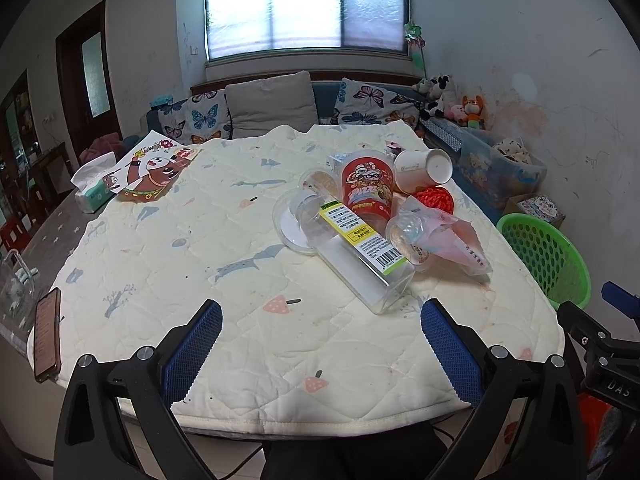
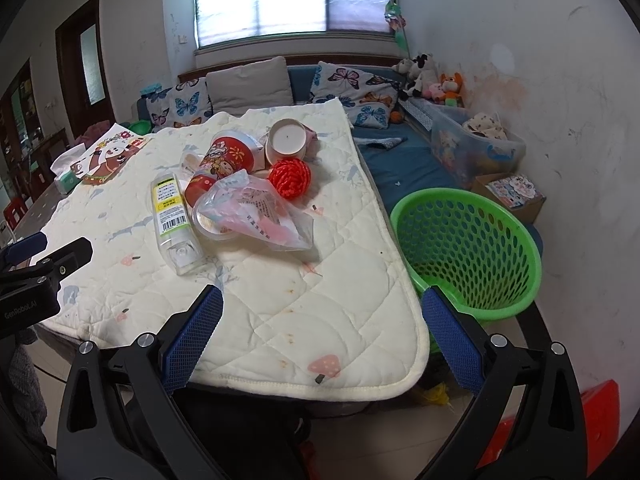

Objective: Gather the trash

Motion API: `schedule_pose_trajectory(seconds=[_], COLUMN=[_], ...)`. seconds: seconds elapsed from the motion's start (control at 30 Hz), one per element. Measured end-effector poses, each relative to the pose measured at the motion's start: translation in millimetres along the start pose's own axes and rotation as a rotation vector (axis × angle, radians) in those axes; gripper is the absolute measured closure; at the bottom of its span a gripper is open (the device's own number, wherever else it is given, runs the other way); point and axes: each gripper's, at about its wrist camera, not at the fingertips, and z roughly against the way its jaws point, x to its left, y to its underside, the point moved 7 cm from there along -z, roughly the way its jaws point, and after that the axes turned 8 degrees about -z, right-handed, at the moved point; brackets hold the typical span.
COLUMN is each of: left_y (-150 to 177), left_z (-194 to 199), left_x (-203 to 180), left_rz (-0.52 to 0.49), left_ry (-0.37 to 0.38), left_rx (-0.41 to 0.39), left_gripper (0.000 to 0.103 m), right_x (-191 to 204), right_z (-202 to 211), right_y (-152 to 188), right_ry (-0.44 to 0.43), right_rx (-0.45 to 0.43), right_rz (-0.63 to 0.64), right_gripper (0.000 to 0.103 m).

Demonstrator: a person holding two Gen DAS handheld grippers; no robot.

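Far off to the left of the left hand-held gripper point(image 1: 320, 344), a tissue pack point(image 1: 93, 184) and a glossy cartoon sheet point(image 1: 154, 170) lie flat at the far corner of the counter point(image 1: 168, 264), apart from the rubbish and likely not meant for it. That hand-held gripper hangs over the near edge of the quilted cloth, fingers spread wide and holding nothing. Ahead of it and slightly right, the trash sits heaped together, handy for picking one piece at a time: a clear, hard plastic bottle point(image 1: 360, 256) on its side, a red printed cup point(image 1: 368, 188), a white paper cup point(image 1: 424, 170) tipped over, a red ribbed ball point(image 2: 289, 178) and a crinkly film bag point(image 2: 256, 210). The right hand-held gripper point(image 2: 322, 344) is likewise open and empty at the near corner; just to its right the perforated green basket point(image 2: 468, 240) stands below the counter edge, seemingly placed to receive the trash.
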Motion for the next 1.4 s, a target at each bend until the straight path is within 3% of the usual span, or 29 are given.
schedule_pose_trajectory(seconds=[0.53, 1.4], left_y=[10, -4], left_z=[-4, -18], left_x=[0, 12], left_rz=[0.003, 0.009], left_ry=[-0.002, -0.006], left_rx=[0.008, 0.026], left_gripper=[0.006, 0.006], right_x=[0, 9], right_z=[-2, -19], right_y=[1, -5], right_ry=[-0.001, -0.027], right_rx=[0.006, 0.016], right_rz=[-0.003, 0.021], right_gripper=[0.004, 0.004])
